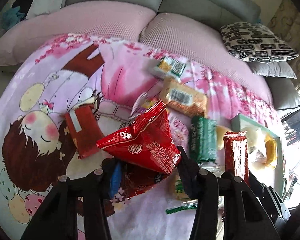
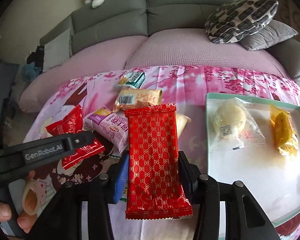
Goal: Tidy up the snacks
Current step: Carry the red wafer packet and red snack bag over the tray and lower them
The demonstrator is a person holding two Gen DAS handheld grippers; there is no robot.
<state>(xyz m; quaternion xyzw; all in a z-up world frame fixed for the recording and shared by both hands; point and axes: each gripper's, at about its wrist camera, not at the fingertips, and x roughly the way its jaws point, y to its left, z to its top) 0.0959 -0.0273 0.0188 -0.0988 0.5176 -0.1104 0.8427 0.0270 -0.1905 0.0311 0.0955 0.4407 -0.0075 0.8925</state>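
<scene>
While your left claw point(image 1: 148, 165) was clamped on that crinkly plain red foil snack bag point(image 1: 142, 142), your right claw point(image 2: 153, 177) had the long red wrapper with gold pattern point(image 2: 154, 156) pinched upright, both above the pink cartoon sheet point(image 1: 60, 92), beside the mint-rimmed white box point(image 2: 256, 170).

Bare floor in mint tray point(image 2: 250, 180)

Soft daylight, glare at right edge, fisheye-bent rims, snacks slightly motion-blurred
</scene>
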